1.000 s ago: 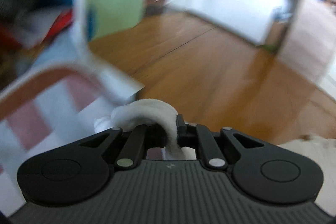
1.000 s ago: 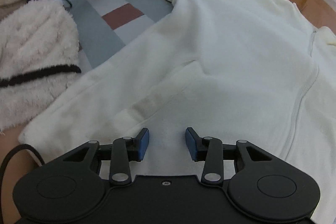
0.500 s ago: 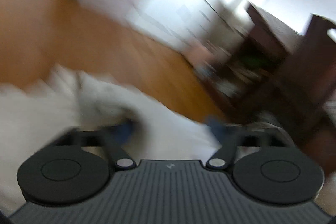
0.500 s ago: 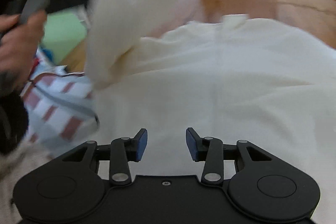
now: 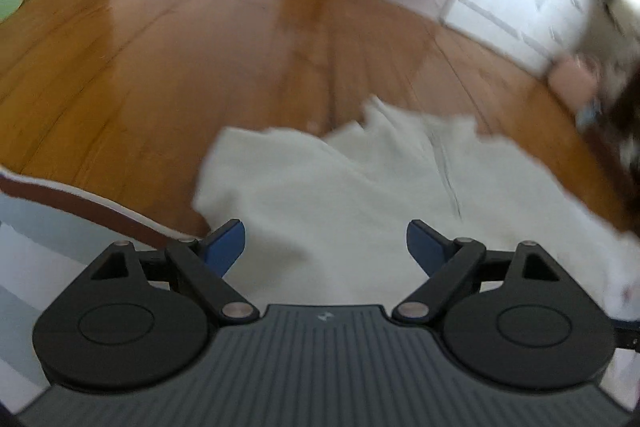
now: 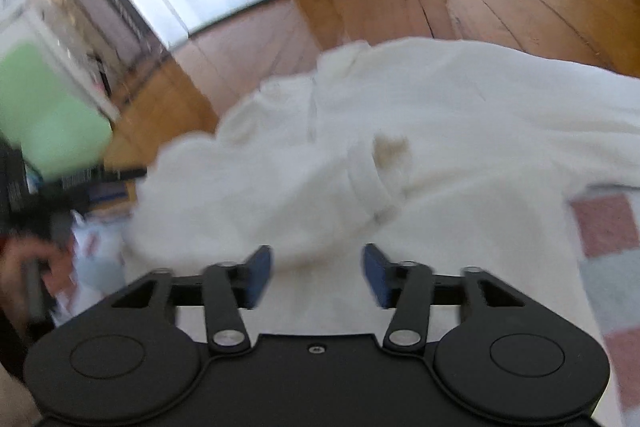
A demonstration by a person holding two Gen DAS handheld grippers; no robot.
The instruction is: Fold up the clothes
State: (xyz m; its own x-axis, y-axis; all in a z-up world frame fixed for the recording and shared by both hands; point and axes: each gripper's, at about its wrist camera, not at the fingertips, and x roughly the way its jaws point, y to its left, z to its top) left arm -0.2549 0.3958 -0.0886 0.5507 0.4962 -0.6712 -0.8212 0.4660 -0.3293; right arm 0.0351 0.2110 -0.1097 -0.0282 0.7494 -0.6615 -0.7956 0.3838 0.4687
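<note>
The left claw [image 5: 325, 245] is spread wide, its blue fingertips [image 5: 224, 245] well apart with nothing between them. Below and ahead of it a white fleece garment [image 5: 360, 195] lies rumpled, a seam running down its middle. It rests partly on a striped mat [image 5: 44, 223] at the left and partly on the wooden floor [image 5: 180, 47]. Everything is slightly blurred.

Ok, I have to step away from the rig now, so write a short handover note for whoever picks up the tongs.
Left tongs: open, empty, over the near edge of the white fleece jacket.
Right tongs: open, empty, above the same jacket.
Jacket lies partly on the checked mat, partly on the wooden floor. One sleeve is laid across the body.
Left: the other sleeve, then folding the body.
</note>
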